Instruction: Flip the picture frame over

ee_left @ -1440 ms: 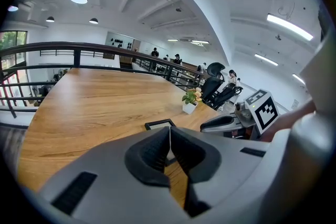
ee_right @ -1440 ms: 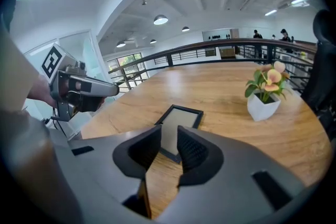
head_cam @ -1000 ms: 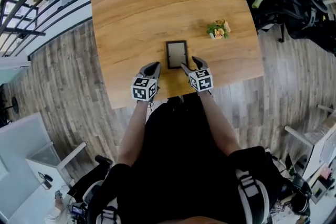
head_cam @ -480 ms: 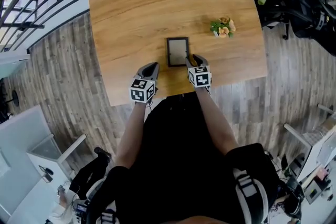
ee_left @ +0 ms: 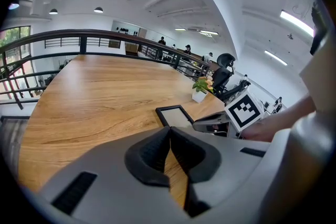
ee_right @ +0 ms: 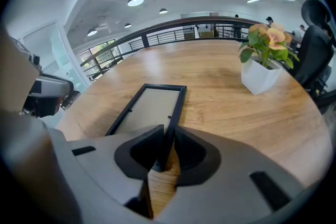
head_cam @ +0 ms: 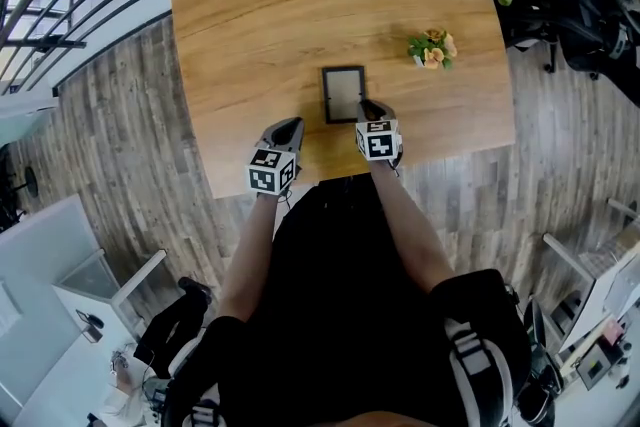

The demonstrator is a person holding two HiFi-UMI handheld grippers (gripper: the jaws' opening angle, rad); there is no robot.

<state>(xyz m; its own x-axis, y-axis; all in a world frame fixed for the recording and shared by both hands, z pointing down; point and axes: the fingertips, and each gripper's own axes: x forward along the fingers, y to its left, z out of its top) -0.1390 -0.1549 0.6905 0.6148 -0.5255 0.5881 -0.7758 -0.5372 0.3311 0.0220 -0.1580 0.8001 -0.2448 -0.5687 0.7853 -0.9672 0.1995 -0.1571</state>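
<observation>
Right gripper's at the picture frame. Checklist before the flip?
1. Right gripper on the picture frame: ok. Its jaws have just been closing, and the pads meet both sides of the frame's right rail, close to the near corner.
2. Frame flat on the table: ok.
3. Left gripper clear of the frame: ok. It is shut, empty, and off to the frame's left.
4. Potted plant out of the flip path: ok. It stands apart to the right.
5. Grip firm enough to lift by one rail: cannot tell.
</observation>
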